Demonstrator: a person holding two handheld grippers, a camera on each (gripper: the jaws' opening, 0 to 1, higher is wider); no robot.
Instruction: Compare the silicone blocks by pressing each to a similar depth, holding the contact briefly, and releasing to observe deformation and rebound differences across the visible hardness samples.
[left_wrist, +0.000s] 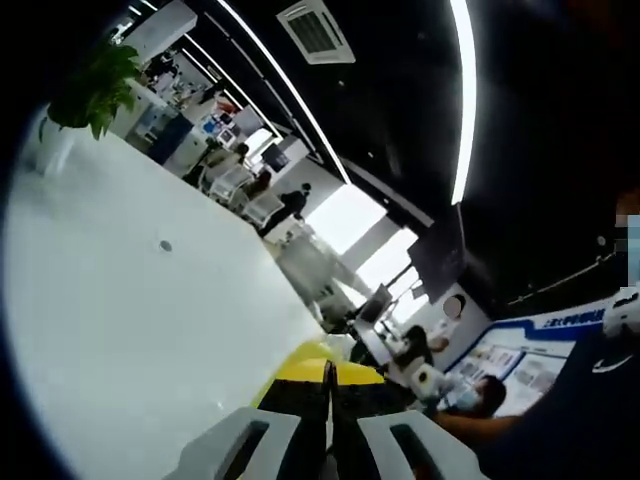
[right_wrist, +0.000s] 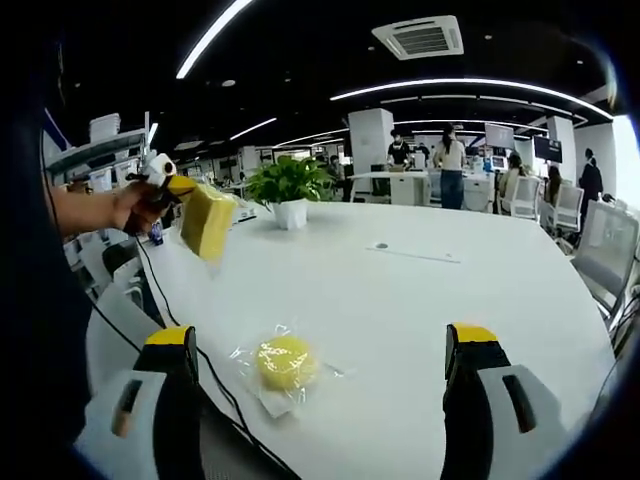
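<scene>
Silicone samples are two here, and they sit well apart: one in the air, one on the white table.

Largest first. The table runs away from you to a potted plant at its far edge; office desks and people stand beyond it.

Next, the yellow block. In the right gripper view it hangs above the table's left side, clamped in your left gripper, which enters from the left, held in your hand. Its broad face is turned toward the right camera and it appears tilted.

In the left gripper view the same block shows just beyond the jaw tips as a yellow edge. The jaws stand nearly together on it, with a thin dark seam between them.

Then your right gripper: jaws spread wide, nothing between them, low over the near table edge.

Smallest, the round yellow sample, lying flat in a clear wrapper. It lies straight ahead of the right gripper, between the two jaw tips and slightly left of centre, so the right hand is the nearer one. It has no long axis that I can see, so judged approach angle matters little.

The right gripper view gives both samples and their separation; the left gripper view gives the closeness of the jaws on the block, and ceiling lights.
</scene>
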